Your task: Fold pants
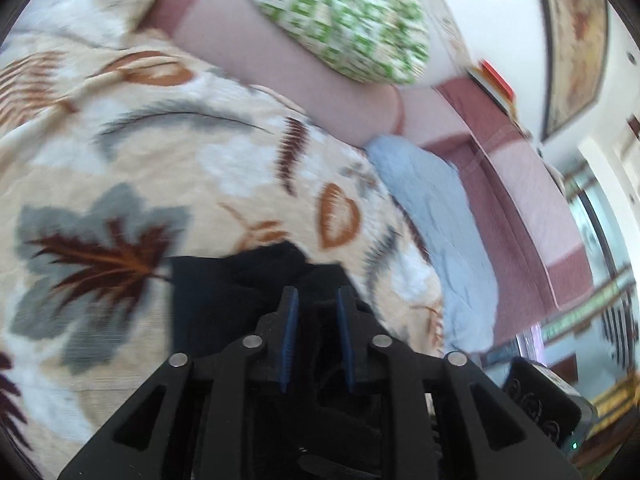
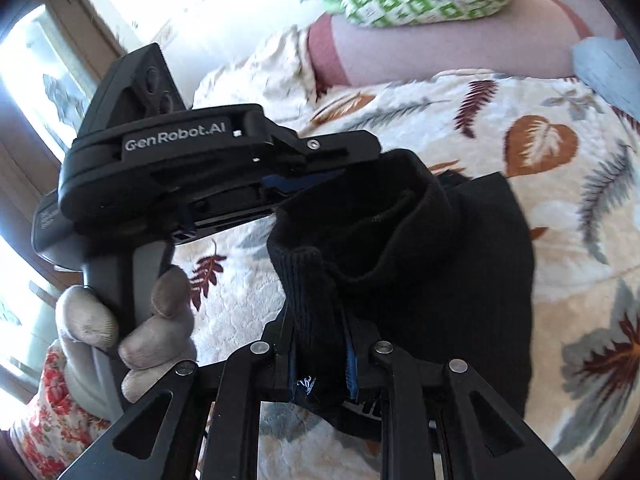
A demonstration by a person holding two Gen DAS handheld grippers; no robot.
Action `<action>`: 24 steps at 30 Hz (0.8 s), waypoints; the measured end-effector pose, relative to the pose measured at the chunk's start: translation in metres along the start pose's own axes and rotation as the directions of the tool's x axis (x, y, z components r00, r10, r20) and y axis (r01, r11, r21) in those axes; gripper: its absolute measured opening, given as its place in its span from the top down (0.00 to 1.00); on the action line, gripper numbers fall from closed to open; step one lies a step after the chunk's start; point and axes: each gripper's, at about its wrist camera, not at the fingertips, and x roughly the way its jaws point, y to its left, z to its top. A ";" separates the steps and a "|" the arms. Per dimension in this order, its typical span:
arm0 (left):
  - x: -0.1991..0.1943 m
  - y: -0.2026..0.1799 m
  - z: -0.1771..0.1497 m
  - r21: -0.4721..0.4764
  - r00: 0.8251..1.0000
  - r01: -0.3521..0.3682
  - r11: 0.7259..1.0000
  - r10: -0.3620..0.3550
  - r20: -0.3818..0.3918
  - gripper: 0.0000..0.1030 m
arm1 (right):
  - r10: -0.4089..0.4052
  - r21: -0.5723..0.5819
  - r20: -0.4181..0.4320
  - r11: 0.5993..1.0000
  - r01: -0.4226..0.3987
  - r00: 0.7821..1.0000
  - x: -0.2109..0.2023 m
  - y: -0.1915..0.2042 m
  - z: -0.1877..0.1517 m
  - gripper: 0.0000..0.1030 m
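The black pants [image 2: 460,264] lie bunched on the leaf-print bed cover, lifted at one ribbed edge. My right gripper [image 2: 320,344] is shut on that ribbed edge, and cloth fills the gap between its blue pads. My left gripper [image 2: 320,178] shows side-on in the right wrist view, closed on the same raised edge a little further along. In the left wrist view, my left gripper [image 1: 318,300] has black cloth [image 1: 240,292] between its narrow-set blue pads.
The leaf-print cover [image 1: 160,160] spreads over the bed. A pink bolster [image 1: 280,60] and a green-checked pillow [image 1: 340,12] lie at the head. A light blue cloth [image 1: 432,208] lies at the right edge. A gloved hand [image 2: 120,332] holds the left gripper's handle.
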 end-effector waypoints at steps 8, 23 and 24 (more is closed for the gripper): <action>-0.051 0.064 -0.011 -0.188 0.986 -0.134 0.973 0.150 0.074 0.56 | 0.110 -0.184 -0.081 0.975 -0.123 0.991 -0.008 0.032 -0.021 0.42; -0.031 0.050 -0.076 -0.164 0.974 -0.224 0.961 0.227 0.002 0.56 | -0.086 -0.064 -0.172 0.995 0.076 0.981 0.073 -0.006 0.067 0.71; -0.036 0.051 -0.077 -0.168 0.976 -0.216 0.962 0.220 0.006 0.56 | -0.098 -0.065 -0.181 0.994 0.087 0.979 0.082 -0.008 0.066 0.71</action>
